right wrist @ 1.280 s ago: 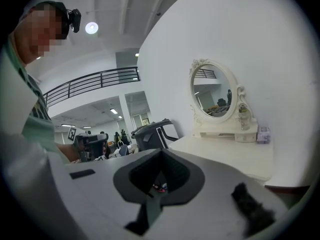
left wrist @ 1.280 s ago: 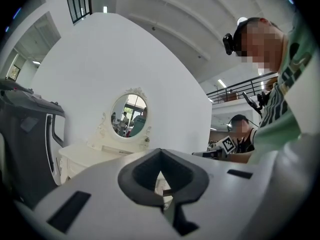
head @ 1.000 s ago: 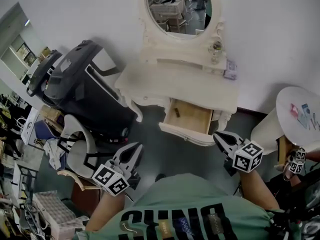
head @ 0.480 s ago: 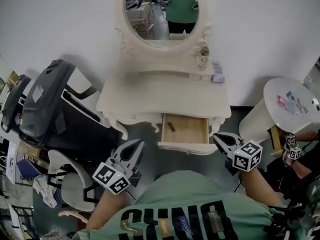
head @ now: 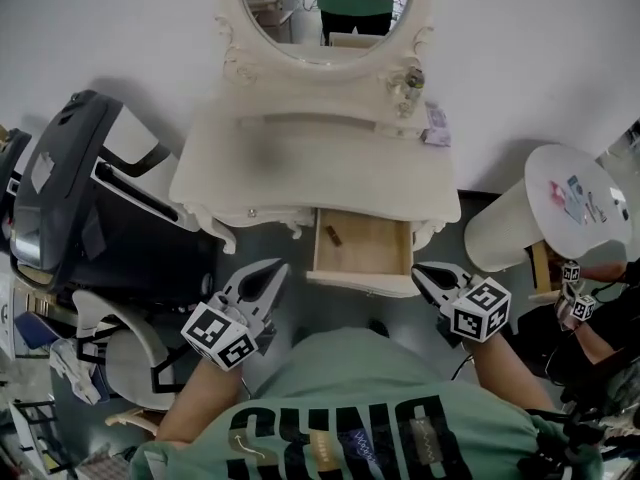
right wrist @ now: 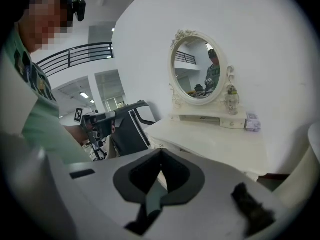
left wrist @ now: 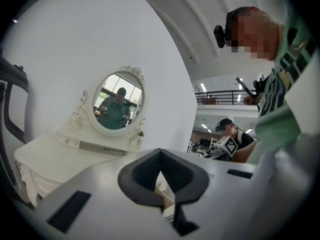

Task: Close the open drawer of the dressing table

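Grey floor beneath white wall. Near: left hand-held gripper (head: 271, 269) and right hand-held gripper (head: 420, 272), jaws closed, empty, now drawn up flanking the open cream wooden drawer (head: 362, 248), right of centre under the dressing-table worktop (head: 300, 173); push likely next. Far: oval mirror (head: 325, 8).

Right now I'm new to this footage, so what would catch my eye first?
A cream dressing table with an oval mirror stands against the white wall, its right drawer pulled open. The left gripper and right gripper hover before it, fingers shut.
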Available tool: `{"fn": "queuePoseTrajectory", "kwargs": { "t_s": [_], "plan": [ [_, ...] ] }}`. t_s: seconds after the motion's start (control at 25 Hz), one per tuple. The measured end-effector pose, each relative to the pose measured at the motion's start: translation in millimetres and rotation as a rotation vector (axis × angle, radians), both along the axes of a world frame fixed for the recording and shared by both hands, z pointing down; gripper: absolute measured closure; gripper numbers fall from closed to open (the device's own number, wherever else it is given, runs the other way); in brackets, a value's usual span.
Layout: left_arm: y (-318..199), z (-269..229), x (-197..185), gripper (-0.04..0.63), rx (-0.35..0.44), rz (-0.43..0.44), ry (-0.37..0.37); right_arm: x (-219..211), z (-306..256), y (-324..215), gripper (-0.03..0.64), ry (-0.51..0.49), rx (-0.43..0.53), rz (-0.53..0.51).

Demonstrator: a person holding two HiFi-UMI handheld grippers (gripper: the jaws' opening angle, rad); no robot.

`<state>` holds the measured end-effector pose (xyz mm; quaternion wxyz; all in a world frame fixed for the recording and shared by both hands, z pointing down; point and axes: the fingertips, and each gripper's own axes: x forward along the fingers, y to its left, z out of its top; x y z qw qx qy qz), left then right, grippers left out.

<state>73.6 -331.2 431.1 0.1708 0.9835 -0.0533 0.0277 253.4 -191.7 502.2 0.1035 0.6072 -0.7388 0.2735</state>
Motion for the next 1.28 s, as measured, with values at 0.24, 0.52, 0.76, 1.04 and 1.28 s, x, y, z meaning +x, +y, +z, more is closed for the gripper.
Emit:
{"fn": "queuePoseTrajectory", "kwargs": {
  "t_s": [0.24,0.52,0.76,1.04,1.28],
  "plan": [
    [34.1,28.5,39.5,0.597,-0.034,-0.112,-0.062,5.5,49.1,3.4,0.611,-0.002,-0.034,-0.211],
    [80.2,59.0,67.9,0.597,-0.087,-0.249,-0.121,-4.3,101.2,25.2,0.611,0.017,-0.076,-0.492],
    [111.0,62.2,35.9,0.597,-0.112,-0.337,-0.143,-44.0,131.8,39.9,0.611,0.139,-0.119,-0.694],
    [128.9,60.3,-40.5,0.597,-0.12,-0.381,-0.124,-77.4,181.9,39.7,0.611,0.144,-0.261,-0.604],
    [154.7,72.2,-111.7,0.597,-0.108,-0.414,-0.144,-63.3,239.8,42.5,0.609,-0.24,-0.494,-0.099]
  ]
}}
